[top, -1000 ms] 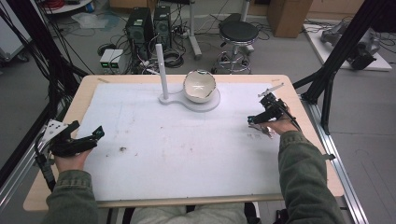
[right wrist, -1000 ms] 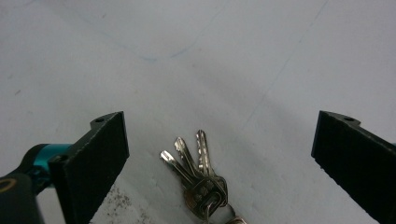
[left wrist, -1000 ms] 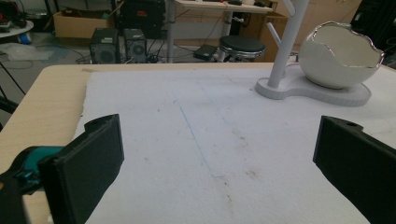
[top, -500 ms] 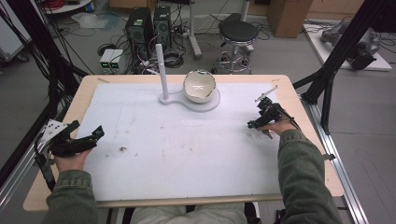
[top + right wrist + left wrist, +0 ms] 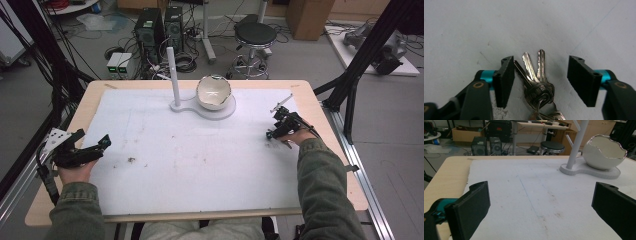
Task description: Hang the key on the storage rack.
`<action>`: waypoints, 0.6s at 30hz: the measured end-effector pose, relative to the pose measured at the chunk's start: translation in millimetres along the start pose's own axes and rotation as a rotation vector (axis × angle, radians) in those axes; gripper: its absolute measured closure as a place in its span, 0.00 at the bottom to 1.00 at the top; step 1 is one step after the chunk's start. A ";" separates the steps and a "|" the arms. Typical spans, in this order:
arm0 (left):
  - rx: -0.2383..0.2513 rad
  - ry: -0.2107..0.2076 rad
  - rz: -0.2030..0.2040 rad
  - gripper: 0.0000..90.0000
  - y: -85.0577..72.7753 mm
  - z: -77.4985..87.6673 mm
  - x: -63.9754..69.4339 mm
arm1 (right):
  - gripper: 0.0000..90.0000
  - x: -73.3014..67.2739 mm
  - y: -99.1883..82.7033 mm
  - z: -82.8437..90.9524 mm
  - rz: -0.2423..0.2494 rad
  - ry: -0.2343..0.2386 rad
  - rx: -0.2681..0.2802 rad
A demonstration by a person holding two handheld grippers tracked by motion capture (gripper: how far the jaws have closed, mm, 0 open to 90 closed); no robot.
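a: where is there room to move?

b: the middle of the white mat (image 5: 200, 160) is bare, with a few small dark specks. the left gripper (image 5: 87, 150) sits at the mat's left edge, close to the table (image 5: 90, 102) side. the right gripper (image 5: 280, 131) is near the mat's right edge, tipped down.

a: what can you count?

b: two grippers. one white bowl (image 5: 214, 92) with a jagged rim, like a broken egg. one white post (image 5: 173, 75) beside it. both stand on one flat white base (image 5: 197, 107) at the far side of the mat. one bunch of keys (image 5: 536, 82) on a ring. three key blades fan out.

a: where are the keys?

b: flat on the mat, between the right gripper's jaws. the jaws are spread wide. the left-hand jaw is just beside one blade. the other jaw is well apart from the bunch.

a: and the left one?

b: its jaws are spread wide too, with bare mat between them.

a: what is hard to see?

b: the bottom of the key bunch is cut off. from above the keys are too small to make out. the post's top is cut off in the left gripper view.
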State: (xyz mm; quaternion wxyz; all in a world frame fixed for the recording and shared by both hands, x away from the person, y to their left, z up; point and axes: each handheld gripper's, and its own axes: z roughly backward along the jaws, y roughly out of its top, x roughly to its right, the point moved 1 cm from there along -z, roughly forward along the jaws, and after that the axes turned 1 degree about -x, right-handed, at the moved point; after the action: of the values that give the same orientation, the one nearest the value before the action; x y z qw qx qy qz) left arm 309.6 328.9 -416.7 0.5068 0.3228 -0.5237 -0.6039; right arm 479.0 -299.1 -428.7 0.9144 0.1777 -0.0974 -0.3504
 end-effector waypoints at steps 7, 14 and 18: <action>-0.005 -0.005 -0.001 0.03 -0.1 -0.4 0.6 | 0.92 -1.4 10.8 1.2 -0.119 0.004 -0.075; 0.006 0.001 0.012 0.03 -0.1 1.1 -1.7 | 0.92 -2.1 10.9 3.0 -0.171 -0.014 -0.081; 0.009 0.000 0.012 0.03 0.0 1.2 -2.0 | 0.98 -0.2 11.5 12.9 -0.209 0.009 -0.016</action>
State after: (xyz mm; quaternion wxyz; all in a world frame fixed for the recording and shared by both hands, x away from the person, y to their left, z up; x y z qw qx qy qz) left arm 309.1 331.2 -416.6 0.5089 0.3218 -0.5283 -0.5986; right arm 481.9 -294.3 -412.3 0.8748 0.1809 -0.0714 -0.4438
